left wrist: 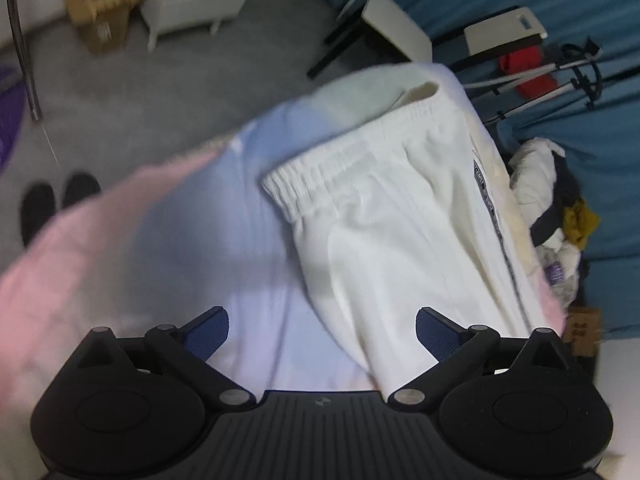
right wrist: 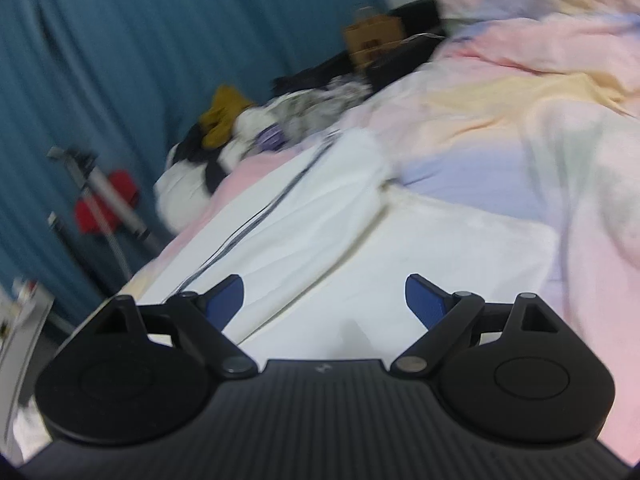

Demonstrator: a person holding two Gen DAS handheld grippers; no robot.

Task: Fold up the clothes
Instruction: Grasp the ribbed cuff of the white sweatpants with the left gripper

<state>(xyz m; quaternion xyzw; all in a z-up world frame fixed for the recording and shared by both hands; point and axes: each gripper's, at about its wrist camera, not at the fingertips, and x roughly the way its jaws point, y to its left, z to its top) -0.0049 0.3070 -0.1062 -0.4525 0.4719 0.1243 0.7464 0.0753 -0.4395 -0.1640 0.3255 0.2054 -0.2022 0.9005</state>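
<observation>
White cotton, soft and a little creased: the trousers (left wrist: pixel 400 216) lie flat on the bed's pastel cover (left wrist: pixel 192 216), filling the centre and right of my left wrist view, waistband towards the upper centre. The waistband is gathered elastic, ribbed and puckered, and it stands open at its upper end. A thin dark printed stripe runs down the side seam at the right of the frame.

My left tool (left wrist: pixel 322 330) hovers over the lower part of the trousers with its blue pads spread wide and nothing between them. The cloth is not gripped.

In the right wrist view the same trousers (right wrist: pixel 304 232) run from the lower centre up towards the middle, the stripe a dark line along their left side. The cover (right wrist: pixel 500 120) lies in loose blurred folds of pink, yellow and lilac at the right. My right tool (right wrist: pixel 324 300) is also spread wide and empty, low above the white cloth.

I judge the step to be taking hold for a fold. To do it well I should pinch at an edge, not the flat middle, since thin cloth like this bunches and slips. Both tools should take the same layer count, matching points on either side, and lift evenly so the seam stripe stays straight. The soft cover beneath may get pinched along with the trousers, so I would close gently.

A heap of unsorted clothes (right wrist: pixel 248 128) sits at the upper left, well apart.
</observation>
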